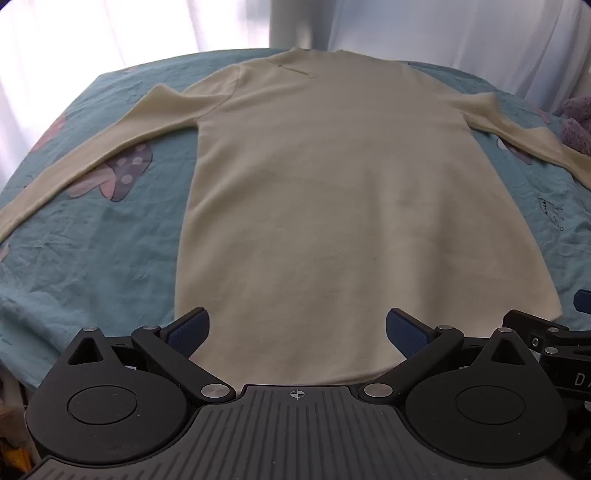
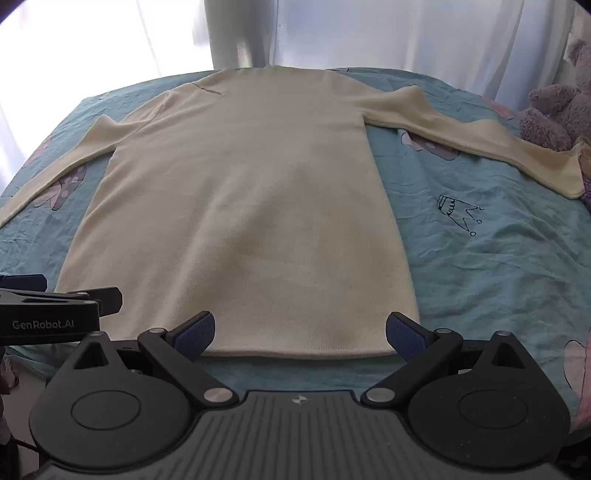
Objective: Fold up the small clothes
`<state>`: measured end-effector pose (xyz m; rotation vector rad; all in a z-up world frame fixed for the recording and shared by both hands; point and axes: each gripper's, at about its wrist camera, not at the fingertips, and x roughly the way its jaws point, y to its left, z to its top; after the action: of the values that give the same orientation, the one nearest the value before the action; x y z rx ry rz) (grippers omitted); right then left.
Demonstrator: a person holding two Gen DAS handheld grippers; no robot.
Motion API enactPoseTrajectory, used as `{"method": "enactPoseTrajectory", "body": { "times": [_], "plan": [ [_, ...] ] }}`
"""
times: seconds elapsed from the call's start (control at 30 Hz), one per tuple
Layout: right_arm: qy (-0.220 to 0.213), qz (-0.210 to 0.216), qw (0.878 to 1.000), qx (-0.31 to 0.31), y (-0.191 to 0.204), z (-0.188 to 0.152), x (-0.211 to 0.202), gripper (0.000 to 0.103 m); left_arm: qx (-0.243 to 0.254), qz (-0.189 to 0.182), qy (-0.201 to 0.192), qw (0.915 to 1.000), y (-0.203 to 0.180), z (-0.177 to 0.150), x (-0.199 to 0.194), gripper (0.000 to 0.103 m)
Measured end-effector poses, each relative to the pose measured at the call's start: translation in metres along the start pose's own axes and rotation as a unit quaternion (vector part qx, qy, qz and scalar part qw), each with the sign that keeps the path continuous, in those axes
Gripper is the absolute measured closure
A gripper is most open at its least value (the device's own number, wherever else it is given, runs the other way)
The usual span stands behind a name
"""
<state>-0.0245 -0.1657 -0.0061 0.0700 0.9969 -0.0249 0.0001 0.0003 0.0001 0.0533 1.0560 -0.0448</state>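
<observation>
Nearest to the cameras, both grippers hang over the bottom hem with jaws spread wide and nothing between the pads. The left gripper [image 1: 297, 332] sits above the hem's left part, the right gripper [image 2: 300, 334] just at the hem edge, close to the right corner. They're side by side, near each other.

The cream sweater [image 2: 240, 206] lies flat on the teal bedsheet [image 2: 480, 266], hem toward the grippers, neck at the far end by the curtain [image 2: 369, 29]. Looks like a thin, soft knit to me: light, floppy, a bit stretchy, so it'll sag and drag if lifted from one point. I'd pinch the two hem corners, or go for the sleeves first.

Further out, the left sleeve [image 1: 74, 155] runs off toward the bed's edge and the right sleeve [image 2: 498, 147] reaches out to a purple plush toy [image 2: 554, 110]; the cuff seems to touch it, though the fisheye edge makes that hard to call.
</observation>
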Motion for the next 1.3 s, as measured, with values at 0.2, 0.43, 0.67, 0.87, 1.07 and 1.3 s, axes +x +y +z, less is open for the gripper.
{"method": "enactPoseTrajectory", "body": {
  "times": [0.2, 0.43, 0.67, 0.87, 1.07, 1.3],
  "plan": [
    [-0.002, 0.003, 1.0, -0.002, 0.0013, 0.0008, -0.0001, 0.004, 0.002, -0.002, 0.002, 1.0, -0.0011, -0.0004, -0.0008, 0.0],
    [-0.001, 0.004, 1.0, -0.003, -0.0001, 0.0016, 0.0005, 0.004, 0.0, -0.004, 0.004, 1.0, -0.0006, -0.0005, 0.0036, 0.0],
    [0.001, 0.0, 1.0, 0.0, 0.0012, 0.0024, 0.0005, 0.004, 0.0, -0.009, 0.007, 0.9999, 0.0023, 0.0001, 0.0041, 0.0],
    [0.001, 0.0, 1.0, 0.001, 0.0017, 0.0037, 0.0007, 0.004, -0.001, -0.007, 0.008, 0.9999, 0.0026, 0.0003, 0.0049, 0.0],
    [0.001, 0.001, 1.0, 0.0, 0.0012, 0.0037, 0.0008, 0.004, -0.002, -0.006, 0.009, 0.9999, 0.0032, -0.0002, 0.0055, 0.0],
    [0.002, 0.002, 1.0, 0.0, 0.0015, 0.0039, 0.0015, 0.004, -0.001, -0.005, 0.011, 0.9999, 0.0042, 0.0002, 0.0063, 0.0]
  ]
}}
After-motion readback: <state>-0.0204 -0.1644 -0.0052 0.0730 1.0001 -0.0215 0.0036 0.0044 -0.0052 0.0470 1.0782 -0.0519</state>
